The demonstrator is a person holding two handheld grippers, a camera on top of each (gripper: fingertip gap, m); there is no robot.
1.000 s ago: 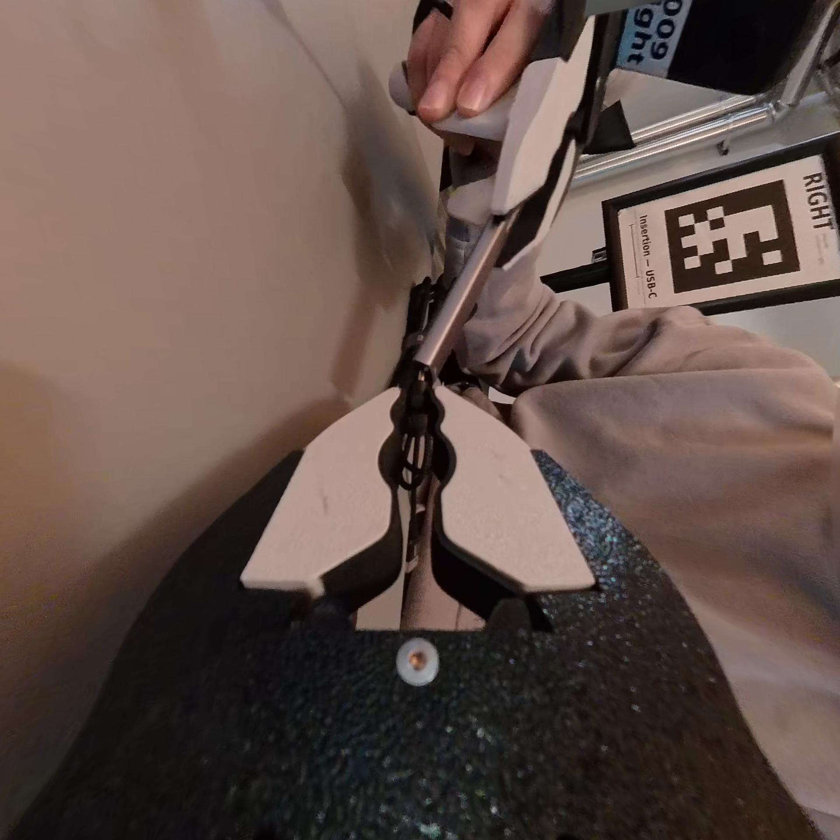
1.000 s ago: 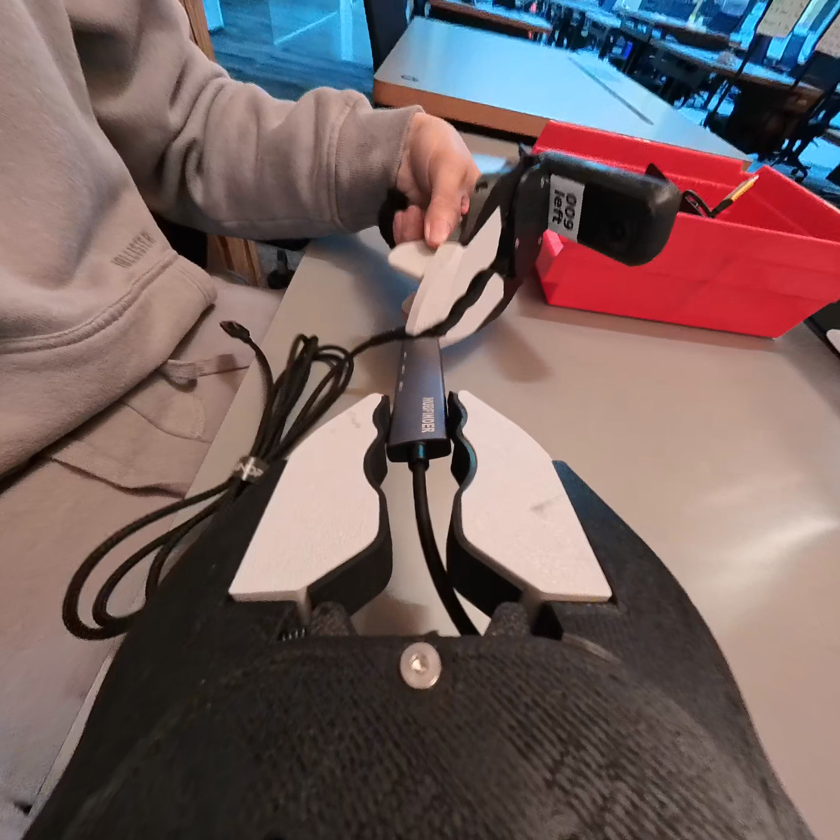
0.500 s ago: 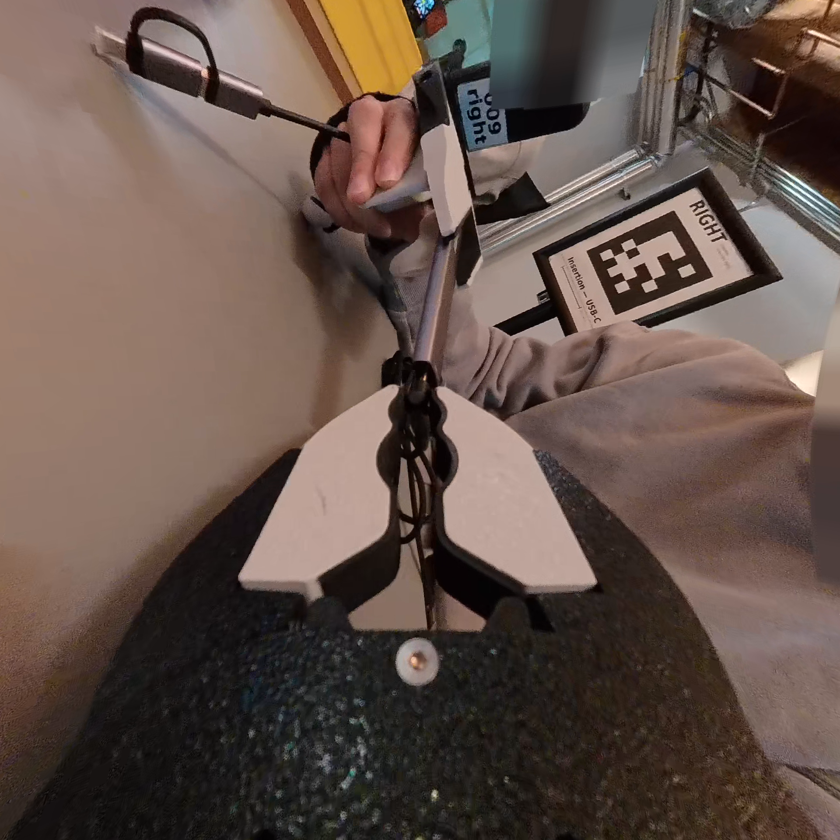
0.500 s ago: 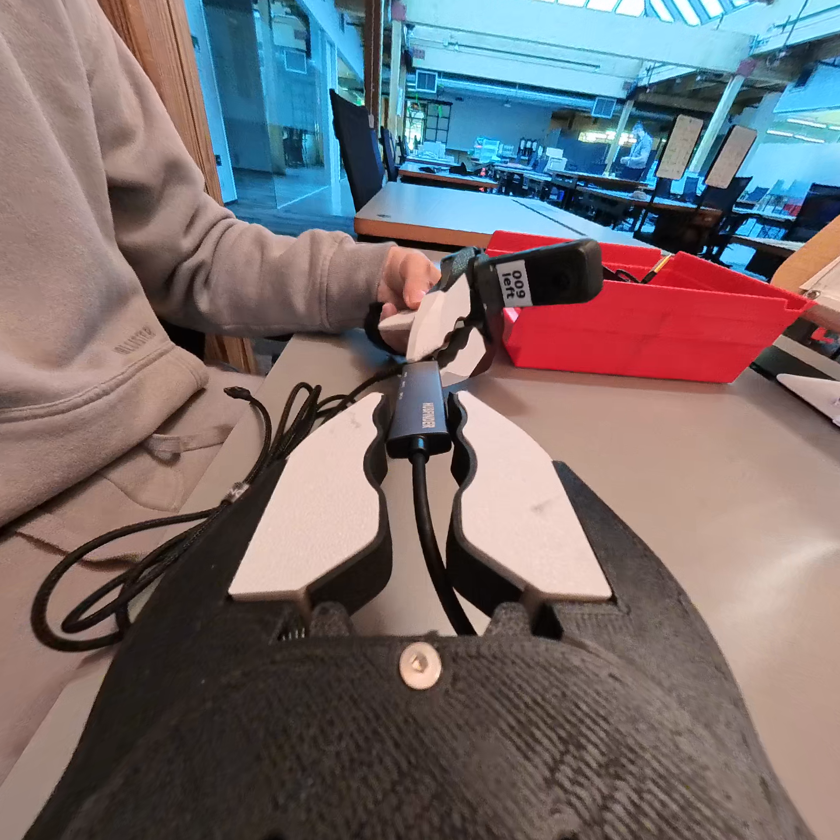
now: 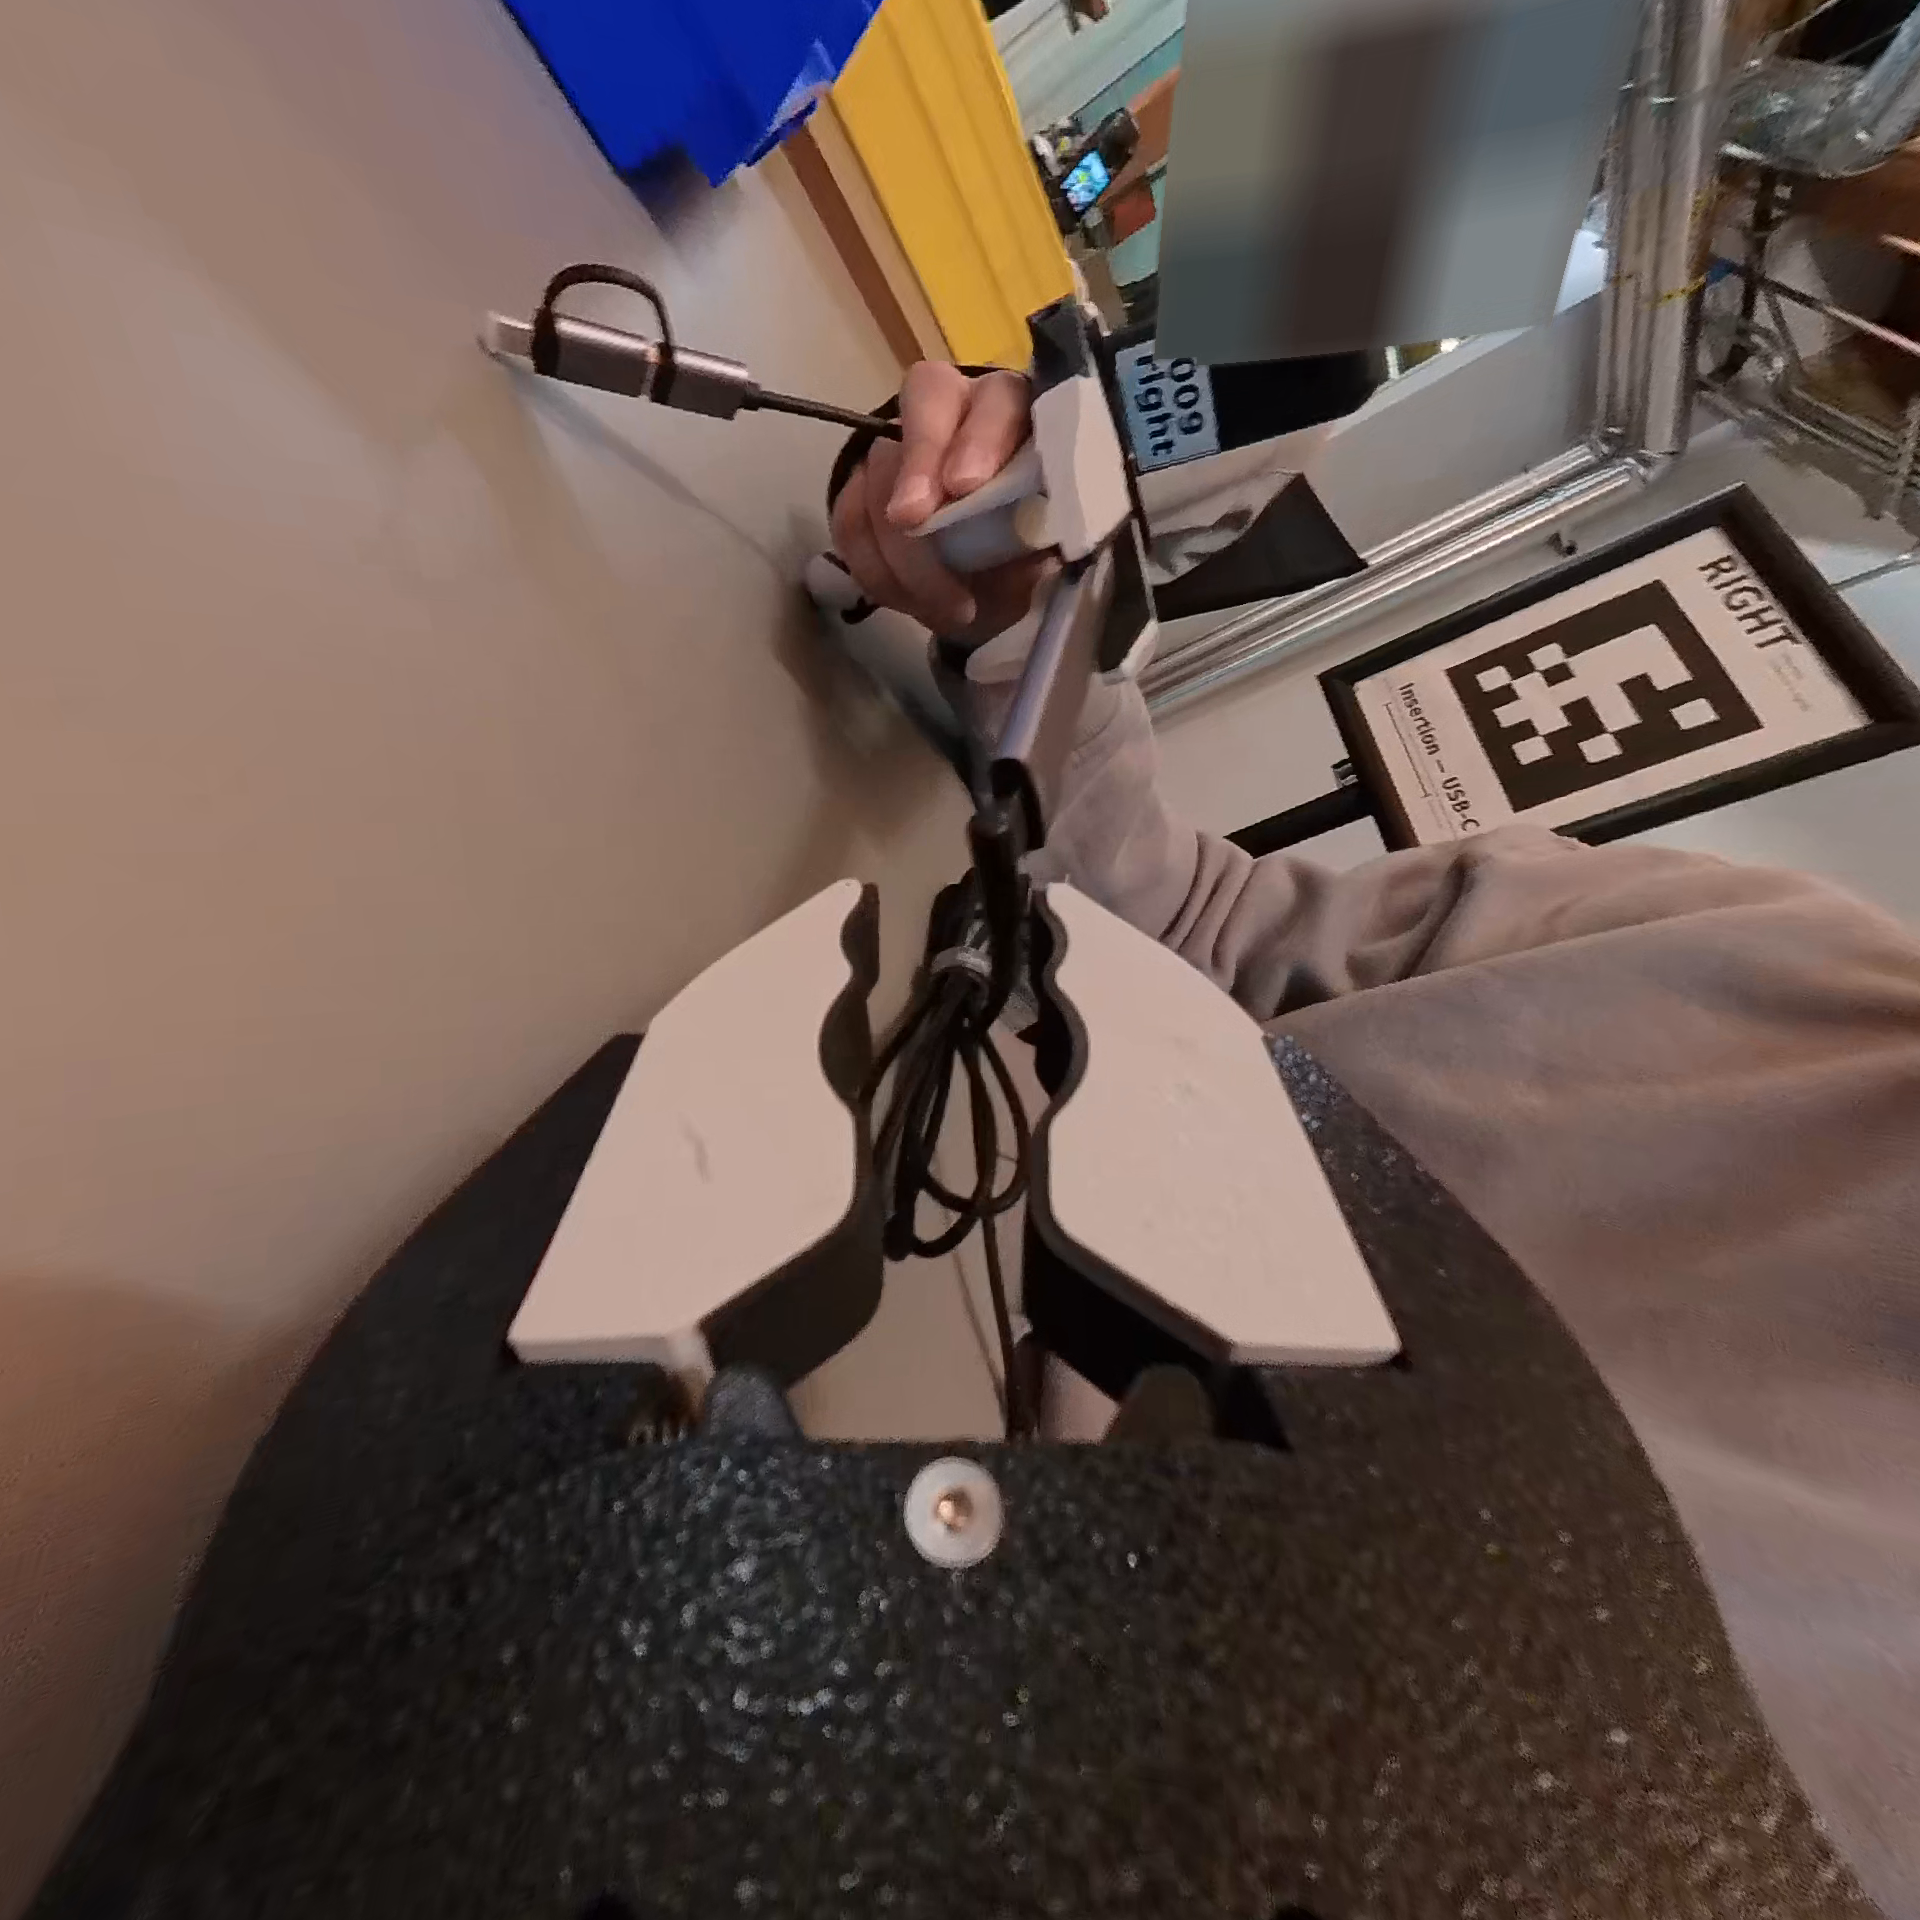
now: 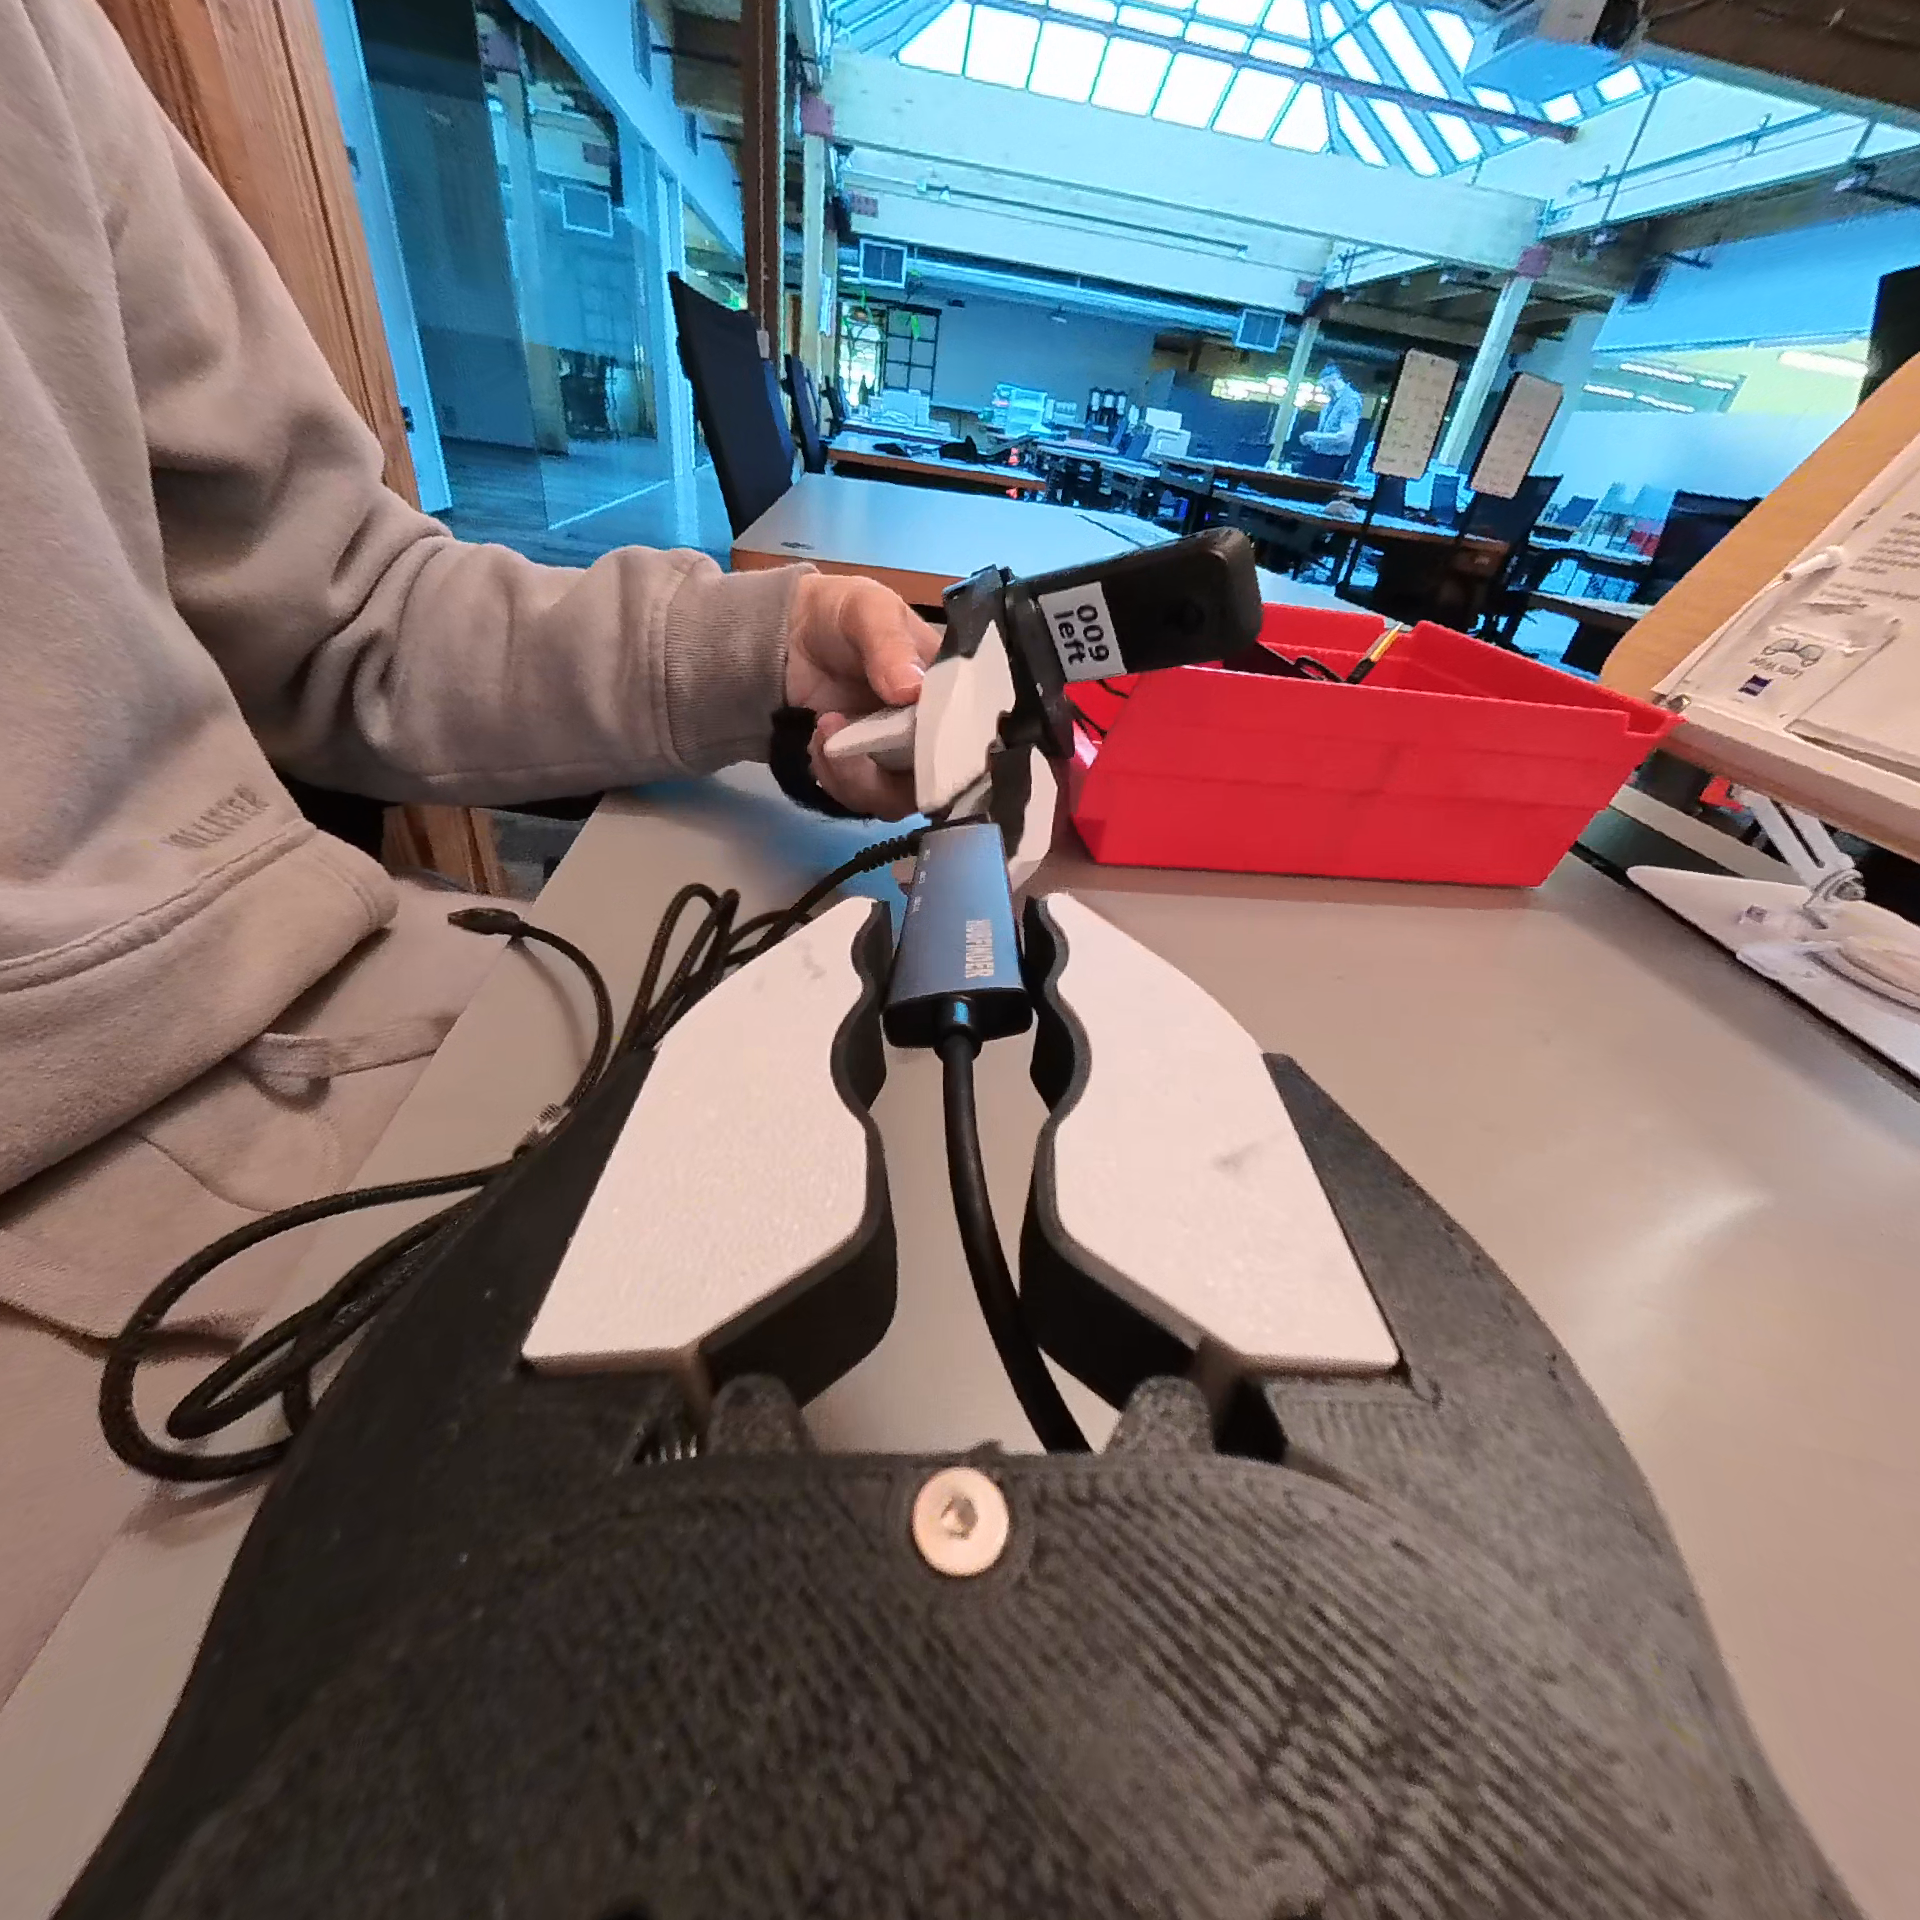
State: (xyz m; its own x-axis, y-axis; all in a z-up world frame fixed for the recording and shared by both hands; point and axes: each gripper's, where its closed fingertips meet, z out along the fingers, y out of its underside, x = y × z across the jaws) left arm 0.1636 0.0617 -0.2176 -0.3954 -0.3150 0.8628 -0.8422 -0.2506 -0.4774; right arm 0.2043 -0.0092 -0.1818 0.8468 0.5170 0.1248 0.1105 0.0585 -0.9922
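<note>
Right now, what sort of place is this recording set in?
Probably a large open-plan workshop or office: rows of desks under a skylight roof, a red parts bin on the grey worktable.

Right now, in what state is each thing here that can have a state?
left claw: open, the black cable runs loose between its fingers.
right claw: shut on the hub.
hub: clamped near its cabled end.
black cable: bundled in loops, one plug at the hub's far end, apparently inserted.
grey plug: unplugged, lying on the table.
red bin: open-topped, standing on the table.
</note>
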